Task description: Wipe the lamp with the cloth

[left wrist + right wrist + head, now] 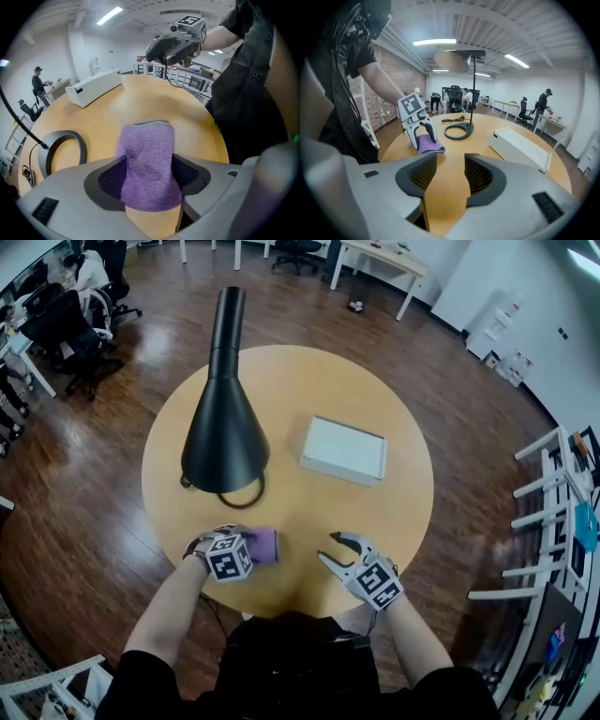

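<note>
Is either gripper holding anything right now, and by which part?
Nothing is held. The left gripper has its jaws wide apart astride the purple cloth, which lies on the table; the right gripper is open and empty.

Round bench (309,381) of pale wood on dark plank floor (84,484). Right of its middle, a flat white box (344,449) (lying askew, well clear of the rim). Farther off: black office chairs (66,334) at upper left, a white desk (380,259) along the far side, white racks (536,487) at right. Deep in the room, a standing person (544,101).
</note>
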Demonstrator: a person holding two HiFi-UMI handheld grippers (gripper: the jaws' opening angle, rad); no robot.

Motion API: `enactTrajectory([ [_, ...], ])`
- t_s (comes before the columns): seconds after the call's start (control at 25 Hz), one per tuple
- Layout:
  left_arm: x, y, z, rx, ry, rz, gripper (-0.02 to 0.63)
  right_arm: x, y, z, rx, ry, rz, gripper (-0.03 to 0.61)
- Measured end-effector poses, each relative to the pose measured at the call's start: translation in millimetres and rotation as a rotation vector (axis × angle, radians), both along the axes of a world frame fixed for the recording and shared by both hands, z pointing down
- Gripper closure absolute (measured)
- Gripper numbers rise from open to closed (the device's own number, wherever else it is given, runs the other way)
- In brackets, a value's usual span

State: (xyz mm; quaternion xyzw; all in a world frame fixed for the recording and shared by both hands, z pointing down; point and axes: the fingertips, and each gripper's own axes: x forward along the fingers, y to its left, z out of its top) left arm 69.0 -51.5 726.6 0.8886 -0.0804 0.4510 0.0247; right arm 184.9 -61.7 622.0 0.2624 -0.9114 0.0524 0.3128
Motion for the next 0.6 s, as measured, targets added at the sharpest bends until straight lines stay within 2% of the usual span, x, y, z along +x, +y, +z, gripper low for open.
enactTrajectory([
  [0.12,2.7,-7.2,0.5,0.018,0.012,-0.039,0.361,8.4,3.7,1.7,-0.013,-0.013,0.042,0.387],
  [0.16,3.6,-10.5,0.6,0.034,0.013,-0.061,0.392,9.8,4.6,2.3,-0.017,-0.019,0.053,0.387],
  [0.2,4.2,-14.1,0.5,0.047,0.016,-0.088,0.464,10.6,5.1,3.0,-0.021,-0.023,0.059,0.387],
  [0.24,4.5,-17.2,-0.3,0.050,0.022,-0.120,0.490,10.4,5.3,3.5,-0.026,-0.026,0.061,0.387],
  [0.36,-0.4,-22.1,-8.7,0.009,0.073,-0.246,0.514,4.5,3.8,1.3,-0.044,-0.067,0.074,0.412],
  [0.48,-17.9,-21.9,-21.2,-0.036,0.183,-0.401,0.520,-1.7,2.3,-0.8,-0.050,-0.097,0.078,0.411],
  [0.6,-40.4,-29.1,-60.2,-0.060,0.387,-0.547,0.520,-7.1,-6.3,-2.8,-0.023,-0.083,0.066,0.412],
])
